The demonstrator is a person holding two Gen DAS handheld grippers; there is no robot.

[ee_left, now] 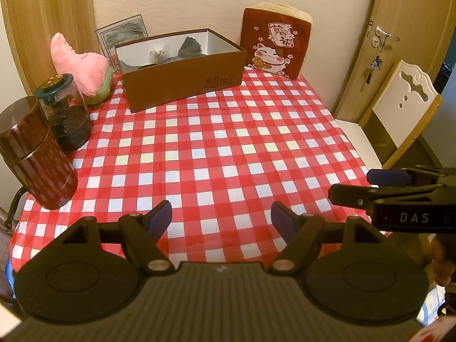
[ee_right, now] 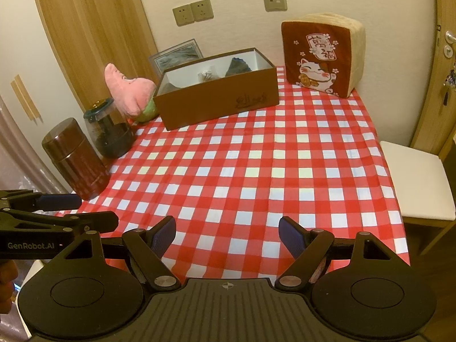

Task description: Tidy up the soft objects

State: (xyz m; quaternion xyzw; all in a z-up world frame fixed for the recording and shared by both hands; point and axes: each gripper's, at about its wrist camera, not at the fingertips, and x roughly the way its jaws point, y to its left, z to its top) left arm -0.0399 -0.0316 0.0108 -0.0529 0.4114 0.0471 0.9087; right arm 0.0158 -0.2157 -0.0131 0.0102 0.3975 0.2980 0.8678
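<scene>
A brown open box (ee_left: 182,78) (ee_right: 219,102) stands at the back of the checked table, with dark soft items (ee_left: 191,47) (ee_right: 238,67) inside. A pink plush toy (ee_left: 79,65) (ee_right: 129,92) leans at its left. A red lucky-cat cushion (ee_left: 273,45) (ee_right: 319,57) stands upright at its right. My left gripper (ee_left: 221,216) is open and empty over the table's near edge. My right gripper (ee_right: 227,229) is open and empty beside it. Each shows from the side in the other's view, the right gripper (ee_left: 359,185) and the left gripper (ee_right: 94,213).
A dark red canister (ee_left: 34,154) (ee_right: 77,159) and a clear jar with a green lid (ee_left: 65,111) (ee_right: 109,131) stand along the left edge. A framed picture (ee_left: 122,32) leans on the wall. A white chair (ee_left: 399,108) (ee_right: 419,179) stands at the right.
</scene>
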